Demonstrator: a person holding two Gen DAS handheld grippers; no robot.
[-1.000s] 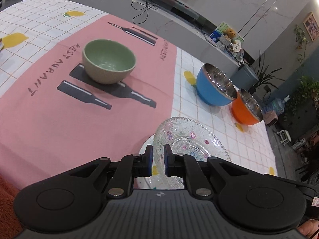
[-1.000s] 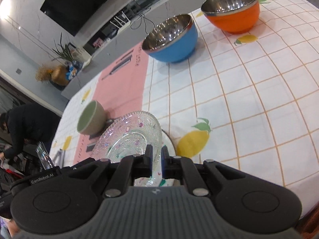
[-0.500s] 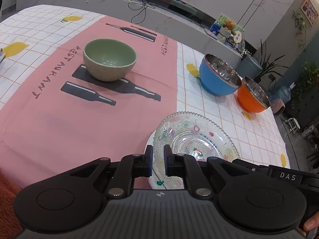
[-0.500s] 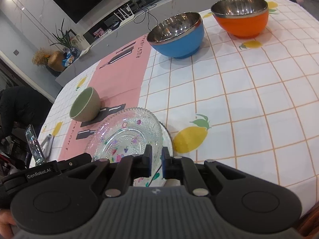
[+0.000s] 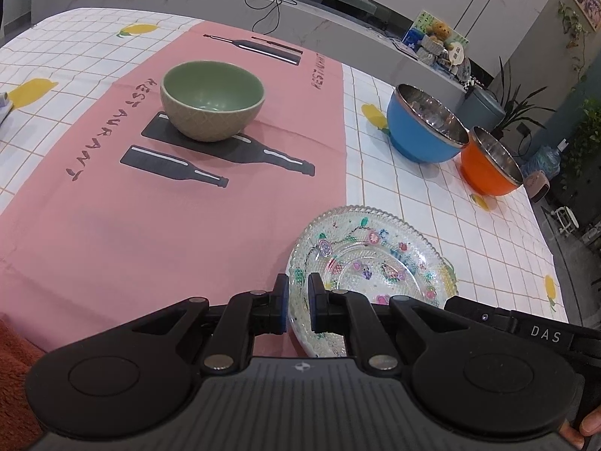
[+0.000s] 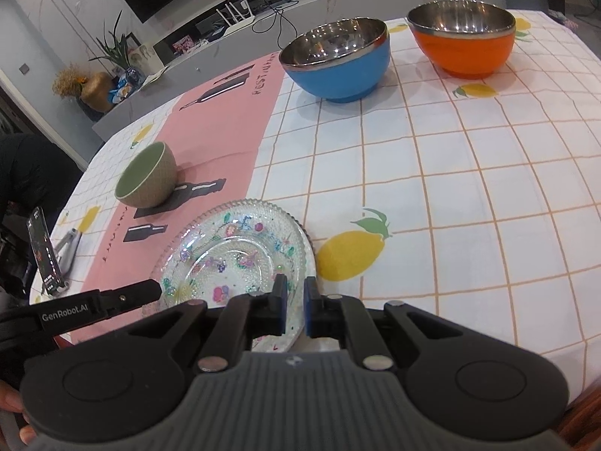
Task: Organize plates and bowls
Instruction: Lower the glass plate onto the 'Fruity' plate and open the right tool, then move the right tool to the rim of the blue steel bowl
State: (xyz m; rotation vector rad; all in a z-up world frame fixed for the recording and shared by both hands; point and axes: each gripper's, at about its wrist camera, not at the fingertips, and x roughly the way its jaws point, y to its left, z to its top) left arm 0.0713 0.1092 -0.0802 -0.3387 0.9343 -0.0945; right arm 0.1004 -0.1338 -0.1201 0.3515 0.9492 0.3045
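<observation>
**Glass plate lowered, gripped on both sides**

Since one second ago, both views have tilted toward level and the glass plate [image 5: 370,259] has come down, so it now sits lower and flatter over the tablecloth [image 6: 469,173]. I see a white rim under its near edge, but I cannot tell what that item is or whether the plate rests on it.

1. Left gripper [image 5: 298,302]: jaws drawn close, pinching the plate's left rim between the blue pads.
2. Right gripper [image 6: 295,306]: jaws drawn close, pinching the plate's right rim. Its body shows at the right of the left wrist view.
3. Plate position: near table edge, straddling the border between the pink placemat [image 5: 157,218] and the checked cloth.
4. Green bowl [image 5: 213,99]: upright on the placemat, well apart from the plate.
5. Blue bowl [image 6: 336,58] and orange bowl [image 6: 464,35]: upright, just beside each other at the far side.
6. Phone on a stand [image 6: 45,253]: at the table's left edge.
</observation>
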